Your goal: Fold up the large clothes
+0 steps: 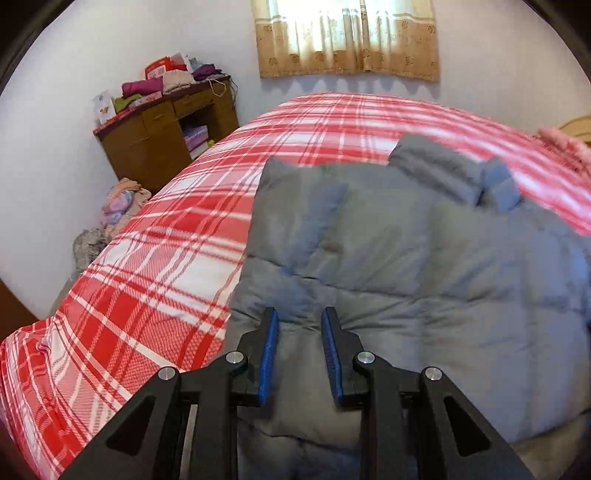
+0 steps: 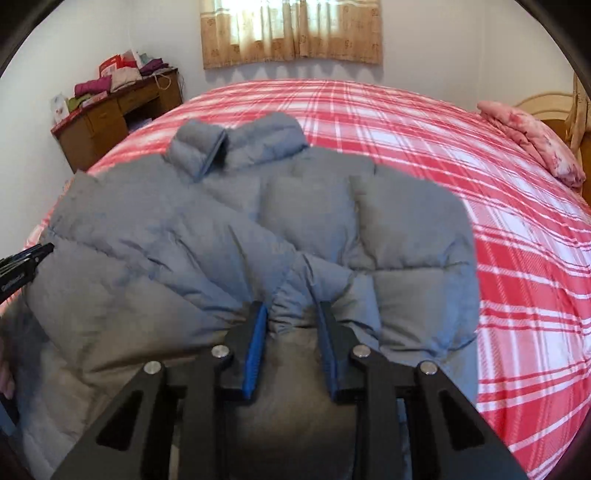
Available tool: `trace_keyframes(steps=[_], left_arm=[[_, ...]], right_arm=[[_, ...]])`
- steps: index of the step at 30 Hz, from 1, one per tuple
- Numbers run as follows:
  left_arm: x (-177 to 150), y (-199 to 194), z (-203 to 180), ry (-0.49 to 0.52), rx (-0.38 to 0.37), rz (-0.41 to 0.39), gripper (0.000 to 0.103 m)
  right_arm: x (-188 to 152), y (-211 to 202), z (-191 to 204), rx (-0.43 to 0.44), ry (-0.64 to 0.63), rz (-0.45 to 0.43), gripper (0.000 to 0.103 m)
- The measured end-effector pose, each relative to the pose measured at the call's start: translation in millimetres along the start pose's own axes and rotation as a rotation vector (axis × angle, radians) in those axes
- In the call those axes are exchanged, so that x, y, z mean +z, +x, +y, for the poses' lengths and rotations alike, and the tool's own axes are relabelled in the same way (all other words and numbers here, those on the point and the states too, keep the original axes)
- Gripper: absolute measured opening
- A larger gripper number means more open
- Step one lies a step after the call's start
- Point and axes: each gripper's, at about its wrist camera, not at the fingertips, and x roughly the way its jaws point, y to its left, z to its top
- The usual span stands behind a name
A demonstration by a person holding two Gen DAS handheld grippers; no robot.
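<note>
From where I steer, the bed [image 2: 480,177] fills both views under its red-and-white plaid cover, and the grey puffer jacket [image 2: 221,229] lies spread across the near part of it, collar [image 2: 236,147] toward the curtained window [image 2: 291,33]. Off to the side a wooden desk [image 1: 166,133] carries stacked clothes, and a pink pillow [image 2: 532,147] sits at the far edge of the bed.

My right gripper [image 2: 293,325] has a bunched fold of the jacket's near hem between its fingers, the fabric puckered against both blue pads, so I read that as a grip. My left gripper [image 1: 299,332] hovers over the jacket's near left part with its fingers parted; padding shows between them, but I cannot tell whether the pads actually pinch it.

The risk I see: the fill is thick and slippery, so a shallow pinch could slide out as I lift, or I could catch only the top layer and drag the jacket crooked. Uneven pull between my two hands would skew the fold.

Writing: small white lettering on the left gripper's side, seen from the right wrist, is too blurred to read.
</note>
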Motion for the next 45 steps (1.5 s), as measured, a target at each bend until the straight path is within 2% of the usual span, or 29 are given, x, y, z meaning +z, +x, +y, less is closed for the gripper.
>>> trace_keyframes(steps=[4,10,18,21,24,25,26,27,30,34,39,41,42,45], left_arm=[[-6.5,12.3,-1.8,0.008,0.004,0.013,0.026],[-6.8,19.9,-13.4,0.052,0.079,0.009,0.026],[-5.3,20.4,-3.5,0.007,0.032,0.004,0.026],[-6.6,17.6,8.0,-0.052,-0.035,0.0,0.026],[-11.1,11.3,25.8,-0.159,-0.102,-0.021,0.028],[-12.8,8.5,32.7,-0.201,-0.103,-0.036,0.029],[-13.7,7.3,35.4,-0.222,-0.095,-0.043,0.029],[-14.2,6.5,37.6,-0.238,-0.082,-0.046,0.029],[-14.1,6.0,34.4,-0.233,-0.054,-0.049,0.03],[-14.1,2.6,32.1,-0.224,-0.024,-0.064,0.031],[-20.4,-2.6,48.0,-0.303,-0.046,-0.105,0.031],[-21.9,-0.9,53.0,-0.333,-0.054,-0.104,0.031],[-22.2,1.0,54.3,-0.341,-0.06,-0.098,0.031],[-22.5,2.3,53.7,-0.339,-0.06,-0.095,0.032]], right_arm=[[-5.4,2.6,1.4,-0.003,-0.008,-0.015,0.032],[-6.3,1.4,-3.8,0.027,0.012,-0.032,0.033],[-7.2,-0.5,0.9,0.01,-0.011,-0.026,0.037],[6.4,-8.7,-6.9,0.056,0.062,0.025,0.041],[36.3,-24.0,-19.1,0.125,0.198,0.004,0.044],[53.7,-26.2,-21.1,0.135,0.234,-0.006,0.047],[66.6,-24.0,-20.5,0.143,0.249,-0.003,0.055],[83.0,-18.3,-19.5,0.145,0.265,0.003,0.063],[126.6,7.0,-16.7,0.107,0.315,0.011,0.064],[166.3,59.3,-24.3,0.154,0.485,0.075,0.064],[191.2,112.3,-22.1,0.161,0.58,0.148,0.064],[197.0,127.0,-18.6,0.138,0.573,0.17,0.066],[198.1,133.4,-15.3,0.119,0.559,0.184,0.07],[199.0,147.1,-9.4,0.094,0.527,0.211,0.073]])
